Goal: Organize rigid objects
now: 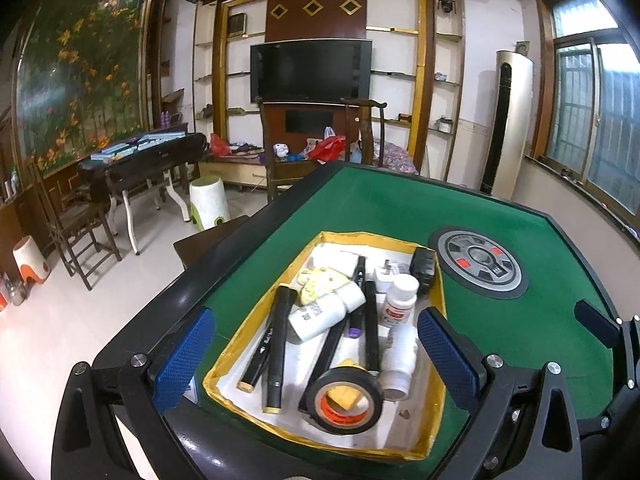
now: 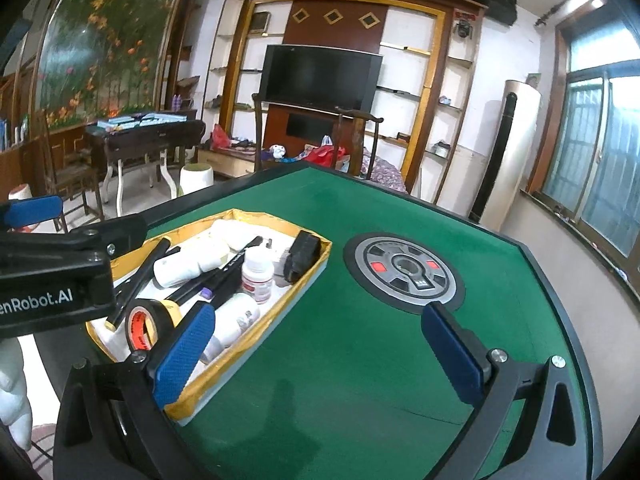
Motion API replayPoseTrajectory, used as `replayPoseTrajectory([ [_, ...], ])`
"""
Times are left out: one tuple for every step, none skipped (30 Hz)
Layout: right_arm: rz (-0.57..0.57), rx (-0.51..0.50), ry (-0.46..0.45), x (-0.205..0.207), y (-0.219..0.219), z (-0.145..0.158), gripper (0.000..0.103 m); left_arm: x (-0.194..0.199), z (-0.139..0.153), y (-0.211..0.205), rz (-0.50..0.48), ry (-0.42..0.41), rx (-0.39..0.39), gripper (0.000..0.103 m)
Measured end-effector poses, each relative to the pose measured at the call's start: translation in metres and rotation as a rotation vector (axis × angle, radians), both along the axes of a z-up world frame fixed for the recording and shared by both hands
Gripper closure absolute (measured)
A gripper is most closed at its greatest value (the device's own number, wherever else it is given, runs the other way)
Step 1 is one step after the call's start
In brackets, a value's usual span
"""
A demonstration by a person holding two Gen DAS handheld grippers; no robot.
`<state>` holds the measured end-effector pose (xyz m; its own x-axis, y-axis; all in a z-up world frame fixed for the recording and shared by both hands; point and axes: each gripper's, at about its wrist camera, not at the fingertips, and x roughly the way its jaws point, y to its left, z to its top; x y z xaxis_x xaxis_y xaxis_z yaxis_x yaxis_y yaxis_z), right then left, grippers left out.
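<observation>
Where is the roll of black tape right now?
The black tape roll stands on edge at the near end of the yellow-rimmed tray, beside a lying white bottle, straight ahead of the open left gripper.

A tray [image 1: 434,364] sits on the table [image 1: 380,208], left of the round dial [image 1: 478,264]. In it — a tape roll [image 1: 344,398] at the near end, markers [image 1: 278,340] and bottles [image 1: 326,312] mid-tray, chargers [image 1: 334,260] behind.
</observation>
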<state>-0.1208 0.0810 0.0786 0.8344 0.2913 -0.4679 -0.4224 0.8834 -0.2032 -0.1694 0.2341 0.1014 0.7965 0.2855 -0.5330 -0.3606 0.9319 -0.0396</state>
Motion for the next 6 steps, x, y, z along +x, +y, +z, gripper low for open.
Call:
replayPoseTrajectory([
  [0.003, -0.007, 0.001, -0.001, 0.0034, -0.0011, 0.0, -0.0001, -0.0006, 0.0015, 0.001, 0.0, -0.002, 0.001],
  [0.005, -0.012, 0.002, -0.0009, 0.0053, -0.0021, 0.0, -0.0004, -0.0016, 0.0036, 0.003, 0.002, -0.007, 0.001],
  [0.008, -0.017, 0.003, -0.0011, 0.007, -0.0027, 0.0, -0.0001, -0.0028, 0.0053, 0.003, 0.007, -0.012, 0.001],
  [0.01, -0.021, 0.006, -0.0013, 0.0089, -0.0036, 0.0, 0.0002, -0.0034, 0.0069, 0.003, 0.011, -0.013, 0.001],
  [0.011, -0.025, 0.008, -0.0014, 0.0102, -0.0043, 0.0, 0.0014, -0.0043, 0.007, 0.005, 0.016, -0.012, 0.001],
  [0.01, -0.027, 0.009, -0.0014, 0.0107, -0.005, 0.0, 0.0027, -0.0049, 0.0069, 0.006, 0.022, -0.012, 0.001],
])
